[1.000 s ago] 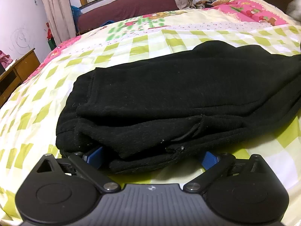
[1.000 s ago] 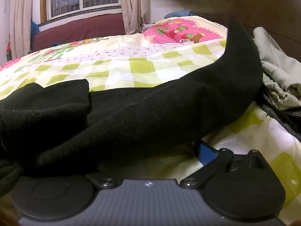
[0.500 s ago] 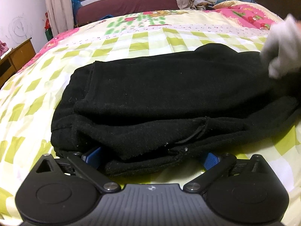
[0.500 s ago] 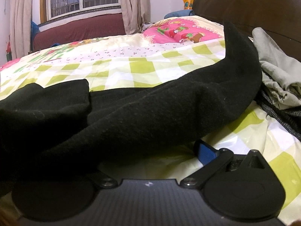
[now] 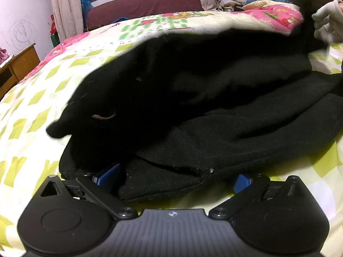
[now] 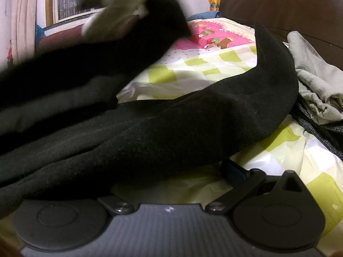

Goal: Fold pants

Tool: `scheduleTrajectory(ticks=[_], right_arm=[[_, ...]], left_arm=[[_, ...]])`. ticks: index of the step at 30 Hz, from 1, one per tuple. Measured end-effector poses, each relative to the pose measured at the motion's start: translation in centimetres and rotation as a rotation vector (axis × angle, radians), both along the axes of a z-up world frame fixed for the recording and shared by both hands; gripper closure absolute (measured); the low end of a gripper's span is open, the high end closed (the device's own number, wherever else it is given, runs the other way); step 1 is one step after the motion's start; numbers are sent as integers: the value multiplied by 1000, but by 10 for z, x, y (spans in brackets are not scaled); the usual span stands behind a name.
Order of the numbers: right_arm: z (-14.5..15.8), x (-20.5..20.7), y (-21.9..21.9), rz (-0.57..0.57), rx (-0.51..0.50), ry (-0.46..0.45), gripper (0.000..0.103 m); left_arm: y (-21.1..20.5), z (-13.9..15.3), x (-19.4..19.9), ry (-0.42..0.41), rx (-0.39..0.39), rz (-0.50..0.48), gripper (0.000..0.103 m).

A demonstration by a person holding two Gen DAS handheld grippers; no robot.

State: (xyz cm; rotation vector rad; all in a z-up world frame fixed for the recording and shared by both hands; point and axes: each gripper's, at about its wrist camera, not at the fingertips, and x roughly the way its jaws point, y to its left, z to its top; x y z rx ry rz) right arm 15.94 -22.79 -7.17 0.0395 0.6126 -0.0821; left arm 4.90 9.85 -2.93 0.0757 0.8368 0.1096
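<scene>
Left wrist view: the bed (image 5: 32, 111), spread with a green-and-white checked quilt that turns pink at the far edge, fills the space ahead of the left tongs (image 5: 174, 176). On it, straight in front of those tongs and running off to their right, lie the black pants (image 5: 203, 111) in a thick heap. An upper layer of the cloth is lifted clear of the layer beneath, and is blurred. A white-gloved hand (image 5: 328, 21), far ahead and to the right of the tongs, has the raised cloth at its far end. The left tongs stand wide apart, the near edge of the pants lying between the two blue fingertips (image 5: 241, 183).

From the right wrist, the pants (image 6: 171, 132) drape across the front of the right tongs (image 6: 171, 177), covering their left finger, so I cannot tell how these stand. A grey garment (image 6: 317, 85) lies crumpled ahead to their right, beside a dark wooden headboard (image 6: 289, 6). The gloved hand (image 6: 111, 19) shows blurred, high to their left.
</scene>
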Motion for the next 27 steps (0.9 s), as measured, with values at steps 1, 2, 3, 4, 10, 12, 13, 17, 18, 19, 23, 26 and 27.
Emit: scheduleTrajectory(ticks=[1, 2, 3, 4, 10, 12, 13, 17, 18, 19, 23, 26, 27], right_arm=[[0, 0, 0, 0, 0, 1, 1], [0, 0, 0, 0, 0, 0, 1], [0, 0, 1, 0, 1, 0, 1], [0, 0, 1, 0, 1, 0, 1], [0, 0, 1, 0, 1, 0, 1], [0, -1, 1, 0, 1, 0, 1], [0, -1, 1, 0, 1, 0, 1], [0, -1, 1, 0, 0, 0, 1], [0, 0, 1, 0, -1, 0, 1], [0, 0, 1, 0, -3, 1, 1], [1, -1, 2, 0, -3, 1, 1], [1, -1, 2, 0, -3, 0, 1], [1, -1, 2, 0, -3, 1, 1]], left_arm=[[0, 1, -1, -2, -3, -1, 0], [1, 1, -2, -3, -7, -2, 0], [1, 2, -2, -5, -10, -2, 0], [1, 2, -3, -6, -12, -3, 0], [5, 3, -2, -10, -40, -6, 0], [7, 4, -2, -11, -53, -7, 0], [11, 4, -3, -12, -61, -9, 0], [18, 7, -6, -21, -94, -13, 0], [19, 7, -6, -26, -98, -12, 0], [21, 7, -6, -29, -100, -11, 0], [20, 7, -5, -28, -105, -5, 0], [22, 10, -11, -42, -108, 2, 0], [22, 11, -12, -48, -106, 3, 0]])
